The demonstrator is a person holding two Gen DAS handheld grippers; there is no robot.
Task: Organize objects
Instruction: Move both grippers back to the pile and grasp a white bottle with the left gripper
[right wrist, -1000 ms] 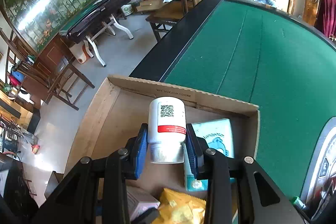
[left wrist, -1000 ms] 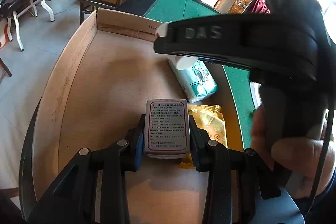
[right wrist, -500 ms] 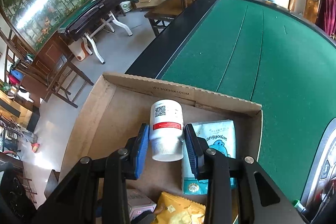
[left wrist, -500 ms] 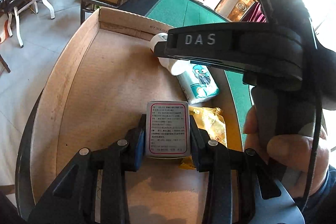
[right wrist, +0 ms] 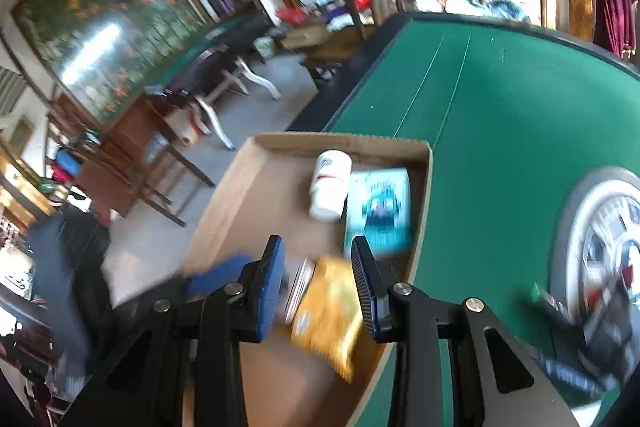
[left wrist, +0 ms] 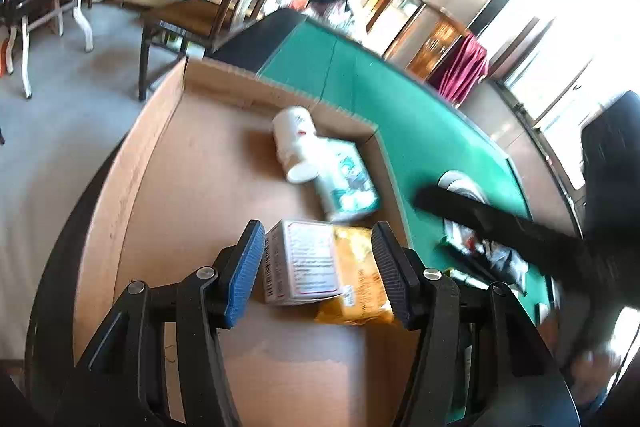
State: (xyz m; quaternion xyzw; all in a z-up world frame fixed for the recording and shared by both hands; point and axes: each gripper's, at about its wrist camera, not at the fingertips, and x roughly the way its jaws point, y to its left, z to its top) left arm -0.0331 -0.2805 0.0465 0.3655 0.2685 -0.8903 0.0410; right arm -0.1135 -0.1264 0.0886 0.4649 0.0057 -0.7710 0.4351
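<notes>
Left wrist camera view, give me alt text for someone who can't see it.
The left claw is opening around a small printed box lying in a cardboard tray on a green table. A yellow packet lies beside the box, with a white bottle and teal tissue pack farther back.

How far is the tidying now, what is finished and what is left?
Done: white bottle, tissue pack, yellow packet and small printed box lie in the cardboard tray. In hand: nothing; left gripper is opening around the box, right gripper empty. Left: blurred items near the white dish.
</notes>
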